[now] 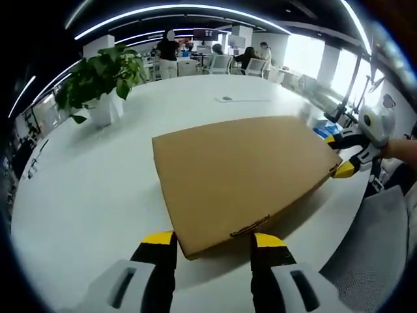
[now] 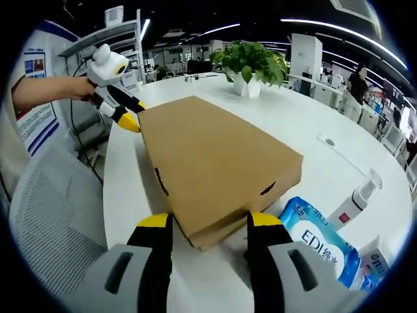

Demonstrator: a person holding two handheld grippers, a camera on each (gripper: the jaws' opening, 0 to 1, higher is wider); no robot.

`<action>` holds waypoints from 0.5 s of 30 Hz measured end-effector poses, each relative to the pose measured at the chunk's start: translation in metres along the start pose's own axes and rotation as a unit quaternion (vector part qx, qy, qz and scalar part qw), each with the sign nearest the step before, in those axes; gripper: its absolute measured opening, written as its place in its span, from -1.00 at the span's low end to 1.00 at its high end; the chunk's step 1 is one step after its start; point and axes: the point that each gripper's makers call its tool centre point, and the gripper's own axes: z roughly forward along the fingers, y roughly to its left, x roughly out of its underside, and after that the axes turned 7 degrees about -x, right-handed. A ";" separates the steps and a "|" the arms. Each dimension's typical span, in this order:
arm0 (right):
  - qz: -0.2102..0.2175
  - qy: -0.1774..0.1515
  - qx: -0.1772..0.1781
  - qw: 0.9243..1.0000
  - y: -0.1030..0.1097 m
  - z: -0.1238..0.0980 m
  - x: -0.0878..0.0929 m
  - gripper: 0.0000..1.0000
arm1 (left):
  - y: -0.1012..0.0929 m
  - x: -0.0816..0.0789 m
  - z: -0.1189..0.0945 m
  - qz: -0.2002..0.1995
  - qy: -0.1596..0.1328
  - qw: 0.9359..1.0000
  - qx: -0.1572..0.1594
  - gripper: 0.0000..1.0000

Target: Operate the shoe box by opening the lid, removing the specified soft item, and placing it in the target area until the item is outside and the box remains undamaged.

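A closed brown cardboard shoe box (image 1: 241, 176) lies flat on the white table (image 1: 98, 189), its lid down. My left gripper (image 1: 214, 240) is open, and its yellow-tipped jaws straddle the box's near end. In the right gripper view the same box (image 2: 215, 156) runs away from me, and my right gripper (image 2: 208, 220) is open with its jaws on either side of the near corner. Each gripper shows at the box's far end in the other view: the right gripper (image 1: 339, 154) and the left gripper (image 2: 133, 114), which a hand holds. The box's contents are hidden.
A potted plant (image 1: 101, 78) stands on the far side of the table. A blue tissue pack (image 2: 319, 241) and a white pump bottle (image 2: 355, 199) lie beside the box. A grey mesh chair (image 2: 52, 208) sits at the table's edge. People sit at desks behind.
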 end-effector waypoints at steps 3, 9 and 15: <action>0.000 0.000 0.000 1.000 -0.006 0.001 -0.002 -0.16 | 0.001 -0.004 0.004 0.001 0.001 1.000 0.001 -0.10; 0.000 0.003 0.000 1.000 -0.017 0.003 -0.005 -0.16 | 0.003 -0.012 0.011 0.002 0.000 1.000 0.002 -0.10; 0.001 0.006 0.000 1.000 -0.027 0.004 -0.007 -0.15 | 0.005 -0.020 0.018 0.002 -0.001 1.000 0.003 -0.10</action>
